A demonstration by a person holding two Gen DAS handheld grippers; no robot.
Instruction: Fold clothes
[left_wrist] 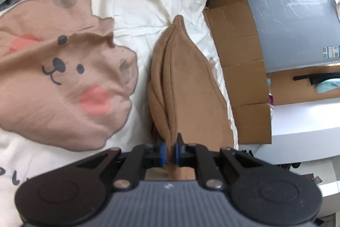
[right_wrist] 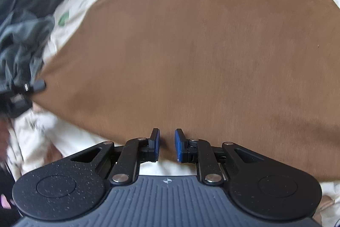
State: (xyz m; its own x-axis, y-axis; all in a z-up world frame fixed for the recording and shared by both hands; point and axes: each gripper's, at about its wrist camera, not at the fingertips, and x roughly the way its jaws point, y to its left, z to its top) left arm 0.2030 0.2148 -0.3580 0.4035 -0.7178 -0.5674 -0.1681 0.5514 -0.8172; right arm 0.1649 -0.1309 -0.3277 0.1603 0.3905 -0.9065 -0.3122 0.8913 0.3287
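A brown garment (left_wrist: pixel 184 88) lies bunched in long folds on the bed and runs away from my left gripper (left_wrist: pixel 169 151), which is shut on its near end, with cloth pinched between the blue pads. In the right wrist view the same brown garment (right_wrist: pixel 191 46) spreads wide and flat. My right gripper (right_wrist: pixel 167 142) points down at its near edge with the jaws a narrow gap apart and no cloth pinched between them. The left gripper (right_wrist: pixel 39 84) shows at the left edge of that view, holding a corner of the garment.
The bed has a cream sheet with a big bear print (left_wrist: pixel 63 69). Dark grey clothes (right_wrist: pixel 25 35) are heaped at the left. Beside the bed lie flattened cardboard (left_wrist: pixel 240 56), a grey wrapped block (left_wrist: pixel 297 24) and a white ledge (left_wrist: pixel 308 120).
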